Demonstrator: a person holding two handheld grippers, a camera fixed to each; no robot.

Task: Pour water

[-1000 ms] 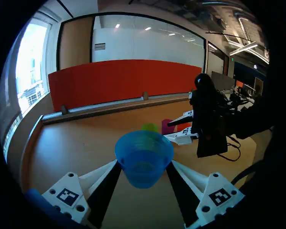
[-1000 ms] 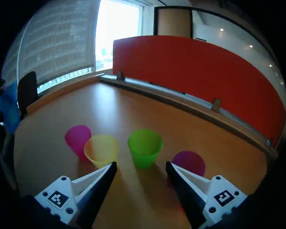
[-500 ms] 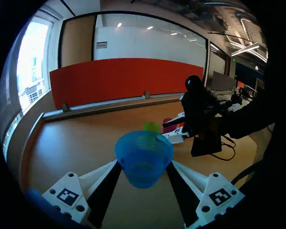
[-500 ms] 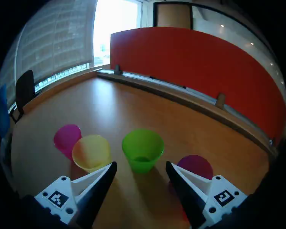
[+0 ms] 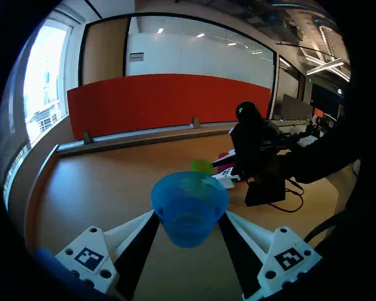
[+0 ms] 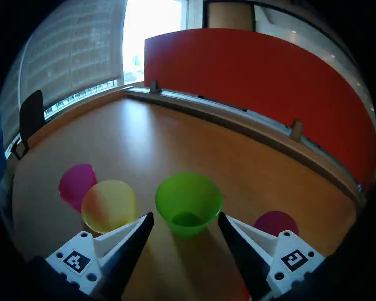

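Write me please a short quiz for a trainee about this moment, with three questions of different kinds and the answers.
1. True or false: the left gripper is shut on a blue cup.
2. Which cup is nearest ahead of the open fingers of the right gripper? A. yellow cup B. green cup C. pink cup
3. How many cups stand on the table in the right gripper view?
Key: 1 true; 2 B; 3 four.

Ahead of the right claw (image 6: 184, 215), green cup (image 6: 188, 200) between yellow cup (image 6: 109, 205) and purple cup (image 6: 275, 222) — open tabletop (image 6: 188, 135) beyond.
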